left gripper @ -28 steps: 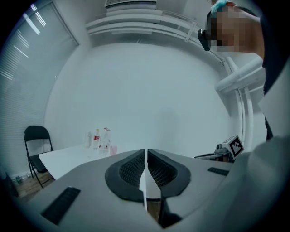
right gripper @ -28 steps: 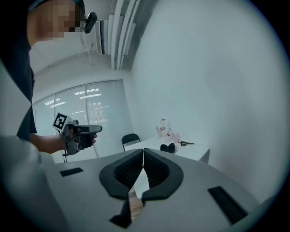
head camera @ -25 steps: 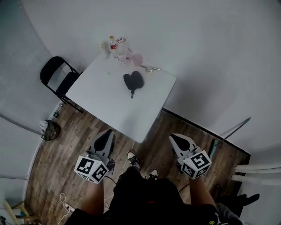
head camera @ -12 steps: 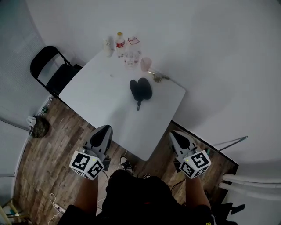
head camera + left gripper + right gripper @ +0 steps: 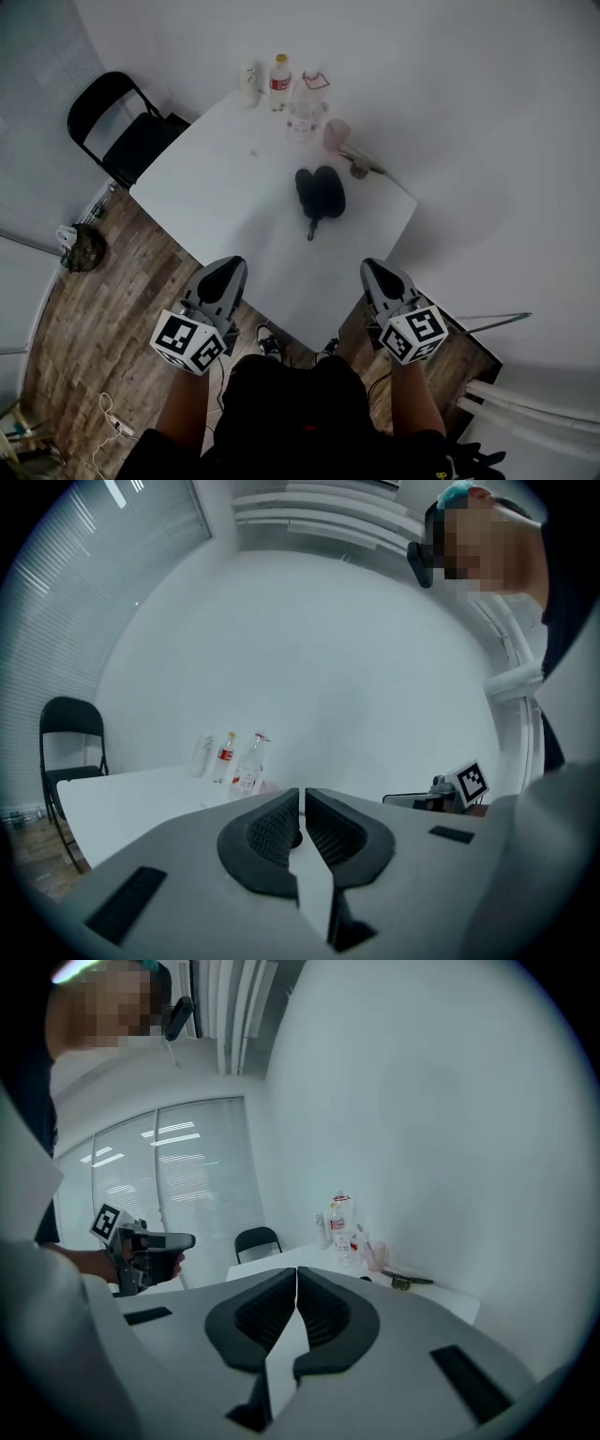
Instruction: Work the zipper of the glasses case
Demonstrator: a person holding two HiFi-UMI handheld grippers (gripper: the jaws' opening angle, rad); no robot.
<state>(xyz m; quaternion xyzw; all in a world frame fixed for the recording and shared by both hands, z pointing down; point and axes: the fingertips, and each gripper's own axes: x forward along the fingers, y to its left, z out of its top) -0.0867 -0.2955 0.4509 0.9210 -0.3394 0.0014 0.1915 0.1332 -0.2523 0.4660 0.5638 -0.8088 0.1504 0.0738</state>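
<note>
Now the table (image 5: 225,211) sits closer than a second ago; the case (image 5: 320,192) lies mid-table, well ahead of the left gripper (image 5: 228,272) and right gripper (image 5: 375,274), both clenched empty.

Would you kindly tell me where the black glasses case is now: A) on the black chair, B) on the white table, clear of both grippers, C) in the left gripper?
B: the glasses case lies on the white table, while the left gripper and right gripper hang short of it, jaws together and empty.
</note>
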